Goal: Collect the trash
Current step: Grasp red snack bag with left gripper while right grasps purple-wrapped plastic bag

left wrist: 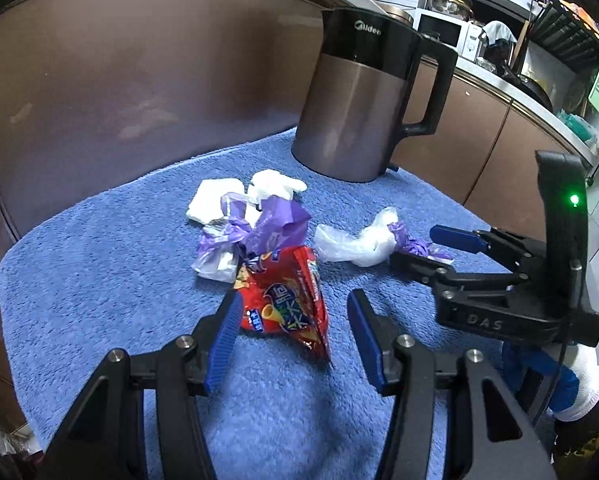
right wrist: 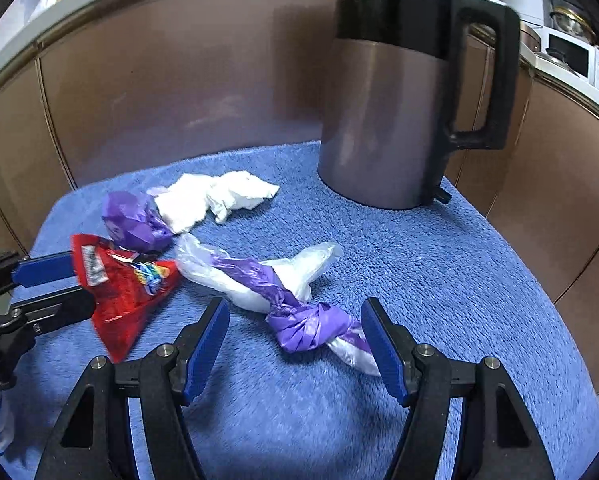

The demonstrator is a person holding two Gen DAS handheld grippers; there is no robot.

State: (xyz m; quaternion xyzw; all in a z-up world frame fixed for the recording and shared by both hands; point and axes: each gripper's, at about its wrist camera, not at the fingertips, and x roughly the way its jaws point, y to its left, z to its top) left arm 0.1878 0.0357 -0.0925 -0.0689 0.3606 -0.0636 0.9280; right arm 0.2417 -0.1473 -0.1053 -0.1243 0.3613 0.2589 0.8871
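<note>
A red snack bag [left wrist: 287,300] lies on the blue towel [left wrist: 99,280], between the open fingers of my left gripper [left wrist: 295,334]. It also shows in the right wrist view [right wrist: 127,292], with the left gripper [right wrist: 65,280] around its end. A knotted purple and clear plastic bag [right wrist: 299,322] lies between the open fingers of my right gripper [right wrist: 295,340]; in the left wrist view the bag [left wrist: 363,240] lies at the right gripper [left wrist: 435,250]. Crumpled white tissue [right wrist: 215,196] and a purple wrapper [right wrist: 133,220] lie behind.
A grey and black electric kettle [left wrist: 359,96] stands at the back of the towel, also in the right wrist view [right wrist: 391,92]. Brown cabinet panels [left wrist: 139,80] rise behind. A counter with a microwave [left wrist: 445,32] is at the far right.
</note>
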